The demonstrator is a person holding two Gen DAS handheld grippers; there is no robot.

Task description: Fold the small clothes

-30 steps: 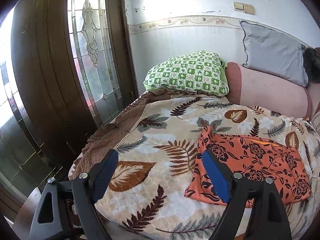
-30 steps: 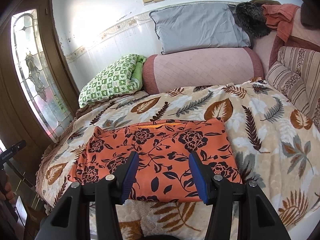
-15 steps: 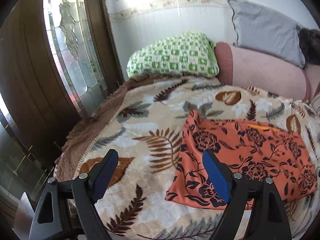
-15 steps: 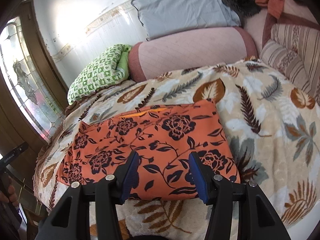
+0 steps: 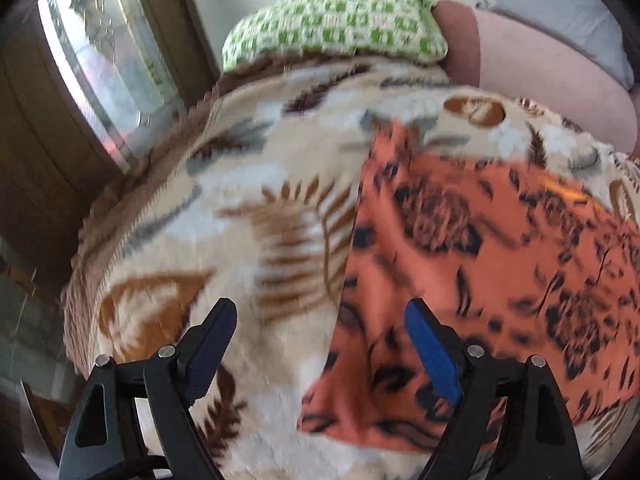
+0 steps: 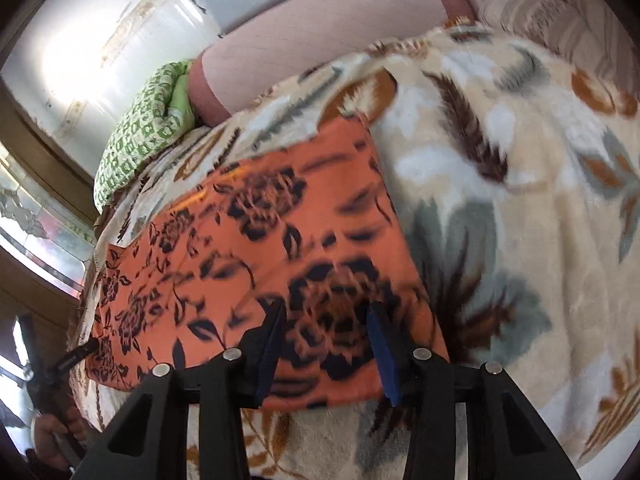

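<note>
Leaf-patterned blanket covers the bed, with a green checked pillow and a pink bolster at its far end and a glazed wooden door to the left. On the blanket we see the orange floral garment, lying flat as a folded rectangle. In the left wrist view, our left gripper has its fingers set wide apart with nothing between the pads; they frame the garment's near left corner, the right-hand finger over the cloth and the other over bare blanket. Whether either finger touches the fabric we cannot tell, since both views are blurred. In the right wrist view, our right gripper hangs over the garment's near right corner, above a large dark flower print. Its jaws have just been closing and now stand partly apart, with the cloth seen in the gap beyond them; no fold is visibly pinched. At the lower left of that view, a hand grips the other tool's handle.
</note>
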